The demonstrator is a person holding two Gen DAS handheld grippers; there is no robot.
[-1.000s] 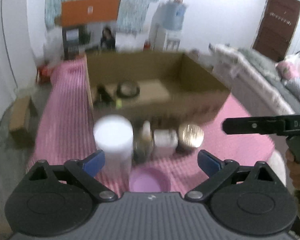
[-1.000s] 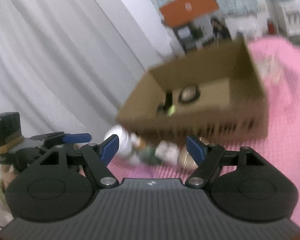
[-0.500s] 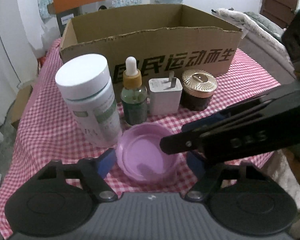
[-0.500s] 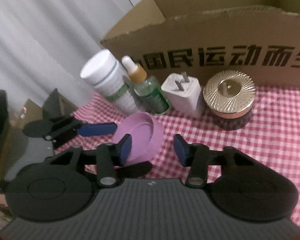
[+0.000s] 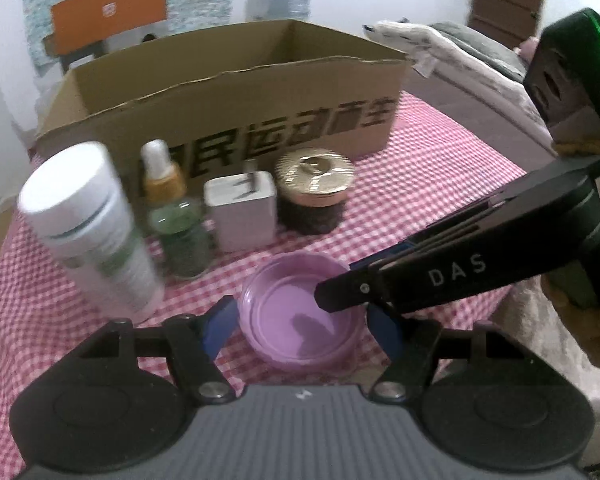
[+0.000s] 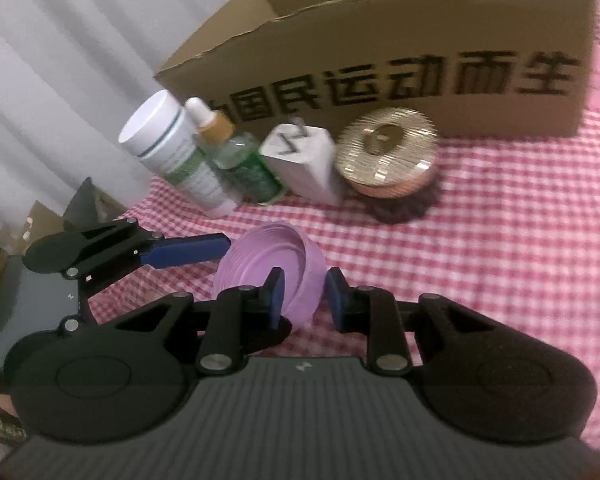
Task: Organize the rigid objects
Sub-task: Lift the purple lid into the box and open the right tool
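I have the purple lid (image 5: pixel 300 316) near the front edge of the checkered counter (image 5: pixel 440 184), with both grippers on it. The fingers of my left gripper (image 5: pixel 300 326) straddle it, blue pads at its two sides. The fingers of my right gripper (image 6: pixel 306 298) have just been closing and now pinch its rim, one pad inside, one outside. Behind it stand a white bottle (image 5: pixel 88 228), a dropper bottle (image 5: pixel 172 212), a charger (image 5: pixel 240 208) and a gold-topped jar (image 5: pixel 314 188), in front of the cardboard box (image 5: pixel 236 116).
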